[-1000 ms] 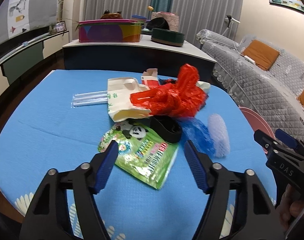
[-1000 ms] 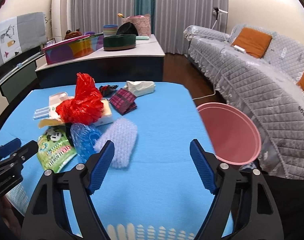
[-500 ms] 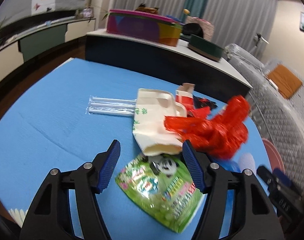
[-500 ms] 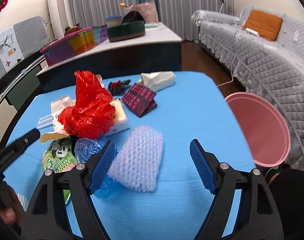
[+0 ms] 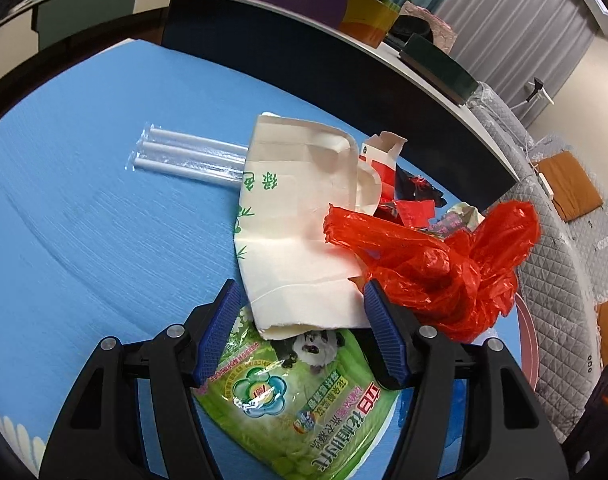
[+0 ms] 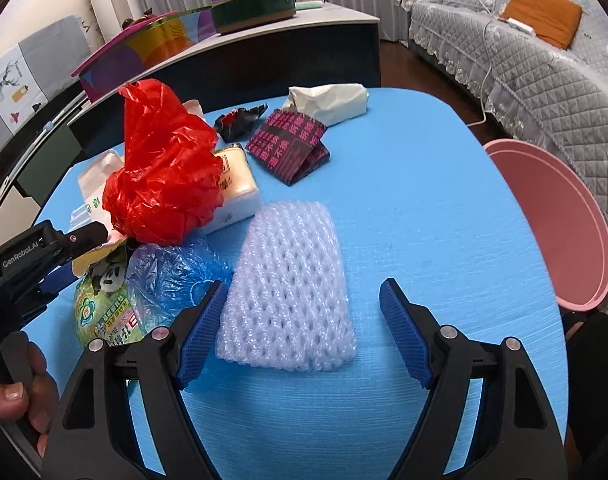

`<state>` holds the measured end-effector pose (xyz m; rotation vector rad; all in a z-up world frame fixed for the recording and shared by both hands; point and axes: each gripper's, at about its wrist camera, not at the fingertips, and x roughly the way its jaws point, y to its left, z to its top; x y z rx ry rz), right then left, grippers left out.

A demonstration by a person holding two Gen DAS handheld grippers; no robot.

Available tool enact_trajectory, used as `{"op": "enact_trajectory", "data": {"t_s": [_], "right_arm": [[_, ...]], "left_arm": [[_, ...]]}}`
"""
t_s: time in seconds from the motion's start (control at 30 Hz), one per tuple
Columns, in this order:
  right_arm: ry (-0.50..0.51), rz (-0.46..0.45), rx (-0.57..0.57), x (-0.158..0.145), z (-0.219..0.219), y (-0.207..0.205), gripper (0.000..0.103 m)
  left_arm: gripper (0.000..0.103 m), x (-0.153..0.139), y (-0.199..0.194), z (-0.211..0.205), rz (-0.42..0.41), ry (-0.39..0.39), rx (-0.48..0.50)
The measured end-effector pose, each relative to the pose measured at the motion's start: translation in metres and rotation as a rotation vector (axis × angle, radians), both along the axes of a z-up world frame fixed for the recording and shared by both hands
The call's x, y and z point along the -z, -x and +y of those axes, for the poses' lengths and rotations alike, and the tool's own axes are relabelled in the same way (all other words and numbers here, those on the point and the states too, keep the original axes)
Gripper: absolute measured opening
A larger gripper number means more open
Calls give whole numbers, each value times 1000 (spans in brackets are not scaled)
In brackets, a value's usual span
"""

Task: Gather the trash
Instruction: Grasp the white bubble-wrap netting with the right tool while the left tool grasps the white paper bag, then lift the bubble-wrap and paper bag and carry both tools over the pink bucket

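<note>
Trash lies in a pile on the blue table [image 5: 83, 220]. My left gripper [image 5: 301, 330] is open, its jaws either side of the near end of a cream paper bag [image 5: 295, 224], above a green panda packet [image 5: 299, 408]. A red plastic bag [image 5: 444, 264] lies to its right. My right gripper [image 6: 304, 336] is open around the near end of a white foam net [image 6: 291, 292]. The red plastic bag [image 6: 163, 168], a blue plastic wrap [image 6: 171, 272] and the left gripper's body [image 6: 43, 248] are at its left.
A pink bin [image 6: 560, 224] stands off the table's right edge. Wrapped straws [image 5: 187, 156], a torn red carton [image 5: 384, 152], a dark patterned packet [image 6: 291, 148] and a crumpled white wrapper [image 6: 328, 100] lie on the table. A dark counter [image 6: 263, 44] stands behind, a grey sofa [image 6: 524, 68] at right.
Both grippers have moved forward and lower toward the pile. The left one now straddles the paper bag's end; the right one now straddles the foam net. Both stay open.
</note>
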<state>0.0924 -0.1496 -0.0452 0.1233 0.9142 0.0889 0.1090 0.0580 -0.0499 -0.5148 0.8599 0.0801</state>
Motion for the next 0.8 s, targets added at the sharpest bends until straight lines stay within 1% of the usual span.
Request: {"op": "enact_trajectory", "data": {"t_s": [0.07,0.13,0.2,0.23,0.27,0.3,0.37,0.4,0.47,0.53,0.7,0.8], "right_arm": [[1,5,-8,1,1,-1,72],[-1,6,-17,1,2,-1,67],[-1,11,-28,2,4,-1,58],[-1,11,-31,2,4,0,55],[0,13,-35,2,4,-1,50],[1,13,-38,2,5,-1,45],[6,10,-40,2,5,0,37],[7,8,-41,1,5,0,32],[10,-3,-43,-2,5,1,27],[13,-16,-44,-5,5,2,23],[29,-40,-41,-11,4,6,16],[42,-72,-37,-18,3,9,13]], "left_arm": [[62,2,0,1,8,11,-11],[62,4,-3,4,21,14,-18],[62,8,-4,4,38,16,-20],[62,7,-3,4,34,12,-19],[62,6,-3,4,34,6,-15],[59,5,-3,3,28,2,-10],[47,2,-2,3,17,-6,-7],[38,1,-2,4,14,-11,-7],[33,-3,0,5,-1,-20,-5],[26,-7,1,5,-21,-33,-1],[20,-21,6,5,-79,-61,8],[16,-30,12,4,-114,-81,23]]}}
